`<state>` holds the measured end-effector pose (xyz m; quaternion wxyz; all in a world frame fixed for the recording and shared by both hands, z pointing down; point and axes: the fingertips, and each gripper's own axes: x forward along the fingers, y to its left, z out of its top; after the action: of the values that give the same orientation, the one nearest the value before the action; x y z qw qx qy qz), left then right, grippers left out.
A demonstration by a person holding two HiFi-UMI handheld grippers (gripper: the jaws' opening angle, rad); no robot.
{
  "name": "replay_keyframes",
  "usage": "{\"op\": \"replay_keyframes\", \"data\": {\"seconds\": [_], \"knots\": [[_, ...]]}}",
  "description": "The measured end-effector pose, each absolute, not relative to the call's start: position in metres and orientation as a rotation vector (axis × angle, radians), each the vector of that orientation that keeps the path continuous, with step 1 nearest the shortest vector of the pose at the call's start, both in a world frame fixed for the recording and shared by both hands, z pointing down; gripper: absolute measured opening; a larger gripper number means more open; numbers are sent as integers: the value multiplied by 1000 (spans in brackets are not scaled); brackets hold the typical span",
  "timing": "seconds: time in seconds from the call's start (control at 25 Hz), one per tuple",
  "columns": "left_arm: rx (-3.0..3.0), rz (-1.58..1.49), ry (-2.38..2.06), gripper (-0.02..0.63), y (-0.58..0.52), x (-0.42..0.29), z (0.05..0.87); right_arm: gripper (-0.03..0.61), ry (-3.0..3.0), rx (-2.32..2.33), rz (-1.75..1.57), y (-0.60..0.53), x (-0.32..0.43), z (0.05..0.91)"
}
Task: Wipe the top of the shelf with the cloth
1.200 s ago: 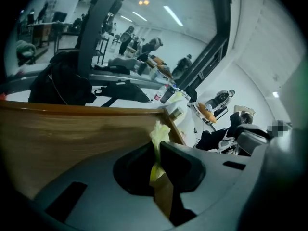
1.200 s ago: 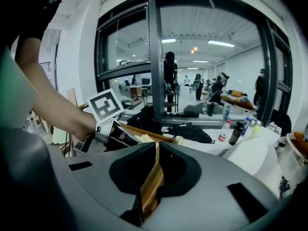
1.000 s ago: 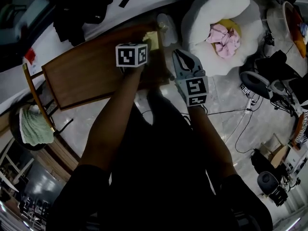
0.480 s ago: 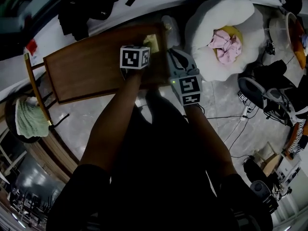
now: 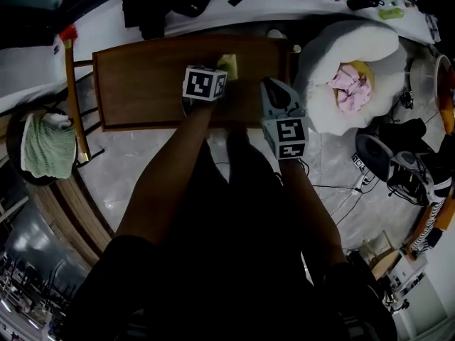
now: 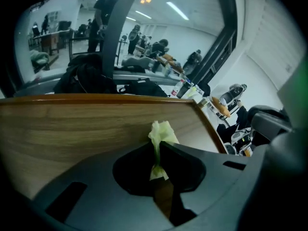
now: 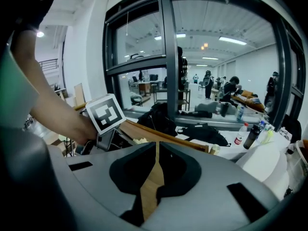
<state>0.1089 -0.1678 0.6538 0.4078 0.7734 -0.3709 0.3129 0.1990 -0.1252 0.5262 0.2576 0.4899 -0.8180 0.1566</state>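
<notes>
One shelf (image 5: pixel 142 84), one pale green cloth (image 6: pixel 161 130), two grippers in all. Jaws of the left hand-held gripper (image 6: pixel 157 150) clamped on the cloth, which rests on the shelf top towards its far edge, right of middle. Jaws of the right hand-held gripper (image 7: pixel 157 148) together, nothing between, above the shelf's right end

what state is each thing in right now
left tool: shut on the cloth
right tool: shut, empty, over the shelf's right end
cloth: bunched, pinched, at the shelf top
shelf: top bare wood apart from the cloth
pink fabric: crumpled in the white cushion
green towel: heaped beside the shelf, untouched
</notes>
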Motion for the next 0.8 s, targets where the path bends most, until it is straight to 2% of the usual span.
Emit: {"op": "replay_keyframes", "data": {"seconds": [0.8], "knots": [[1831,837,-1066,38,-169,-125,667,34,-2301,1210,399,-150,24,530]]}}
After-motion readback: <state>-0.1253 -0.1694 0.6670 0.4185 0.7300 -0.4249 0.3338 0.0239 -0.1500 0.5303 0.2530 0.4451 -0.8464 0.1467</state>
